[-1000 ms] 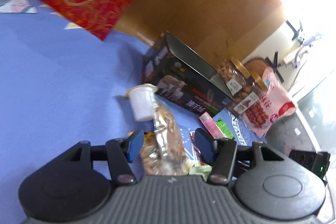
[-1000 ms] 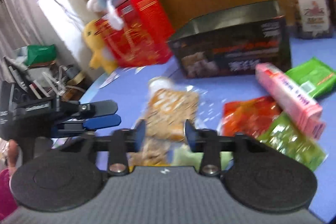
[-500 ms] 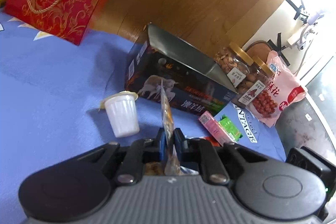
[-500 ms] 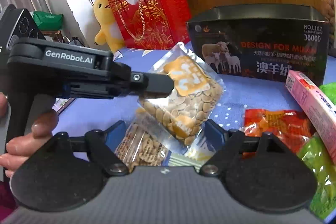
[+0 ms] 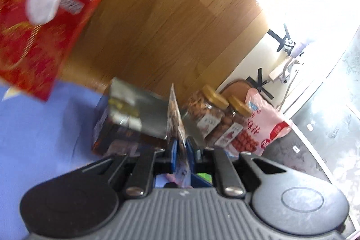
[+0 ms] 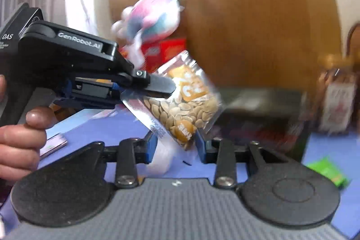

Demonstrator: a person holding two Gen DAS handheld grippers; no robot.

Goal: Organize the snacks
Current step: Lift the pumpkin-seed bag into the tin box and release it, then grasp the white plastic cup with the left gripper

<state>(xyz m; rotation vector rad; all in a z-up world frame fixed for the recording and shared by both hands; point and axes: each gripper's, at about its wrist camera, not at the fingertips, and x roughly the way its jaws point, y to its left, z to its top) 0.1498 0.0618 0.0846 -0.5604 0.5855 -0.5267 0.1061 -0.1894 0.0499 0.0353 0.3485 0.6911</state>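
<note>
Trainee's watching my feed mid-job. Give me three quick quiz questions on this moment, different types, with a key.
1. True or false: the left gripper is shut on the seed packet.
2. Multiple choice: the right gripper is A) shut on the packet, B) open, C) out of view.
3. Fill in: the gold-lidded nut jars stand beside the open dark ___.

Key: 1 true; 2 B; 3 box.

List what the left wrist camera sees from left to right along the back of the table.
Red gift bag → dark open box → seed packet in the left claw → two nut jars → pink snack bag.
</note>
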